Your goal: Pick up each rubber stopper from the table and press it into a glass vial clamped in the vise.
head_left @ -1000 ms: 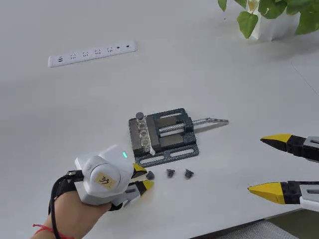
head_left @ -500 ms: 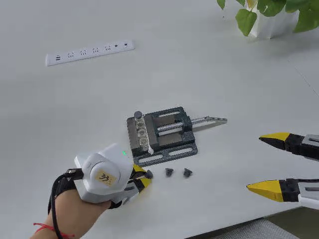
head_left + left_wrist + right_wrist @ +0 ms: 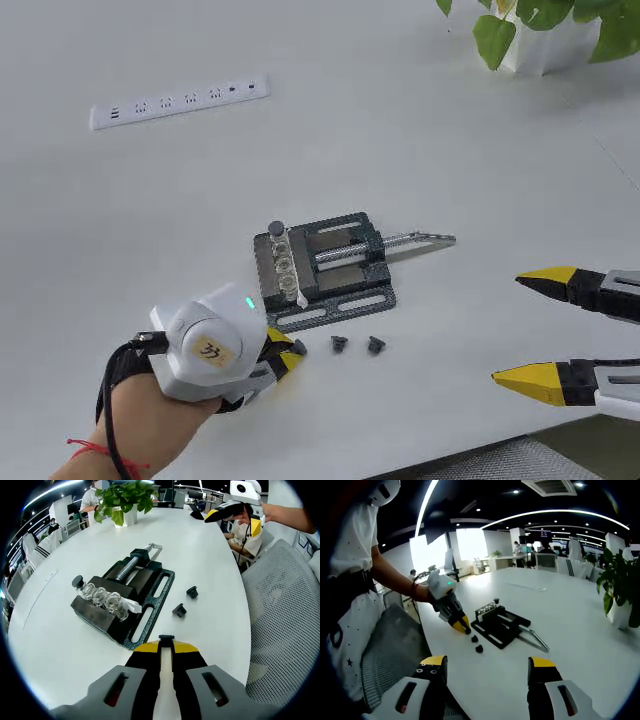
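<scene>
The left gripper (image 3: 288, 349) has narrowed its fingers onto the nearest stopper (image 3: 166, 638); the right gripper (image 3: 508, 329) holds its fingers wide. I would lift straight up, then press squarely into an open vial (image 3: 288, 268) at 12 o'clock.

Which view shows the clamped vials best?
Left gripper view: the glass vials stand close and distinct, one stoppered. Head view shows them small from above; in the right gripper view the vise is too distant.
</scene>
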A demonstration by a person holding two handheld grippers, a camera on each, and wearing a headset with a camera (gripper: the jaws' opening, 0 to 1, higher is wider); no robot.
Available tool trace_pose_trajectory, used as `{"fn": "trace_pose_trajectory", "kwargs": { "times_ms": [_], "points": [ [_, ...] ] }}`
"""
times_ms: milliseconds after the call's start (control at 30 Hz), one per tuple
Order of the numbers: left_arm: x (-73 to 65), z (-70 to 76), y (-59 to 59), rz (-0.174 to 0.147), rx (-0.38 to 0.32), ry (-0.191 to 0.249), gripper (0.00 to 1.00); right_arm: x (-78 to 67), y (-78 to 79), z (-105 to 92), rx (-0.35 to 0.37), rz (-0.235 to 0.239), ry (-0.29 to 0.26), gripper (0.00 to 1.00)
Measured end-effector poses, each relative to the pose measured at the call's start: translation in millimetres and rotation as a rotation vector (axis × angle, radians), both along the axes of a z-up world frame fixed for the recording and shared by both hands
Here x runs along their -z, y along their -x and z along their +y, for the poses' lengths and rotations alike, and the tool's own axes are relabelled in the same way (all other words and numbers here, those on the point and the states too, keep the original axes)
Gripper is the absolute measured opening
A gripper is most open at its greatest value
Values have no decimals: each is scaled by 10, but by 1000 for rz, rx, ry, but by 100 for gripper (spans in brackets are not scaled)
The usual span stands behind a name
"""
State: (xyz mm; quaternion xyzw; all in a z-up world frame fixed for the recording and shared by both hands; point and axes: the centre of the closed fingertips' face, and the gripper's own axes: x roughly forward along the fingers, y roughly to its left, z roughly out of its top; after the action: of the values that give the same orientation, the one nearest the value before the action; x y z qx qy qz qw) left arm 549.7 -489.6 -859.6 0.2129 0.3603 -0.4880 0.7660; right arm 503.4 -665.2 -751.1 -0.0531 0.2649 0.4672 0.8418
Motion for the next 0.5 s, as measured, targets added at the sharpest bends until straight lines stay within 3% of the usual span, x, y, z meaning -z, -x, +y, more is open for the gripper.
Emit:
{"fn": "trace_pose_trajectory", "kwargs": {
  "times_ms": [233,400,500],
  "points": [
    [-90,-17,24,-10,13,25,4,-27,-9,105,-33,3,0,62],
    [-383,-87,28,-53,26,79,4,-77,-3,209,-104,18,14,60],
    [-613,-151,28,-93,39,119,4,-171,-46,359,-163,-3,19,59]
  ]
}}
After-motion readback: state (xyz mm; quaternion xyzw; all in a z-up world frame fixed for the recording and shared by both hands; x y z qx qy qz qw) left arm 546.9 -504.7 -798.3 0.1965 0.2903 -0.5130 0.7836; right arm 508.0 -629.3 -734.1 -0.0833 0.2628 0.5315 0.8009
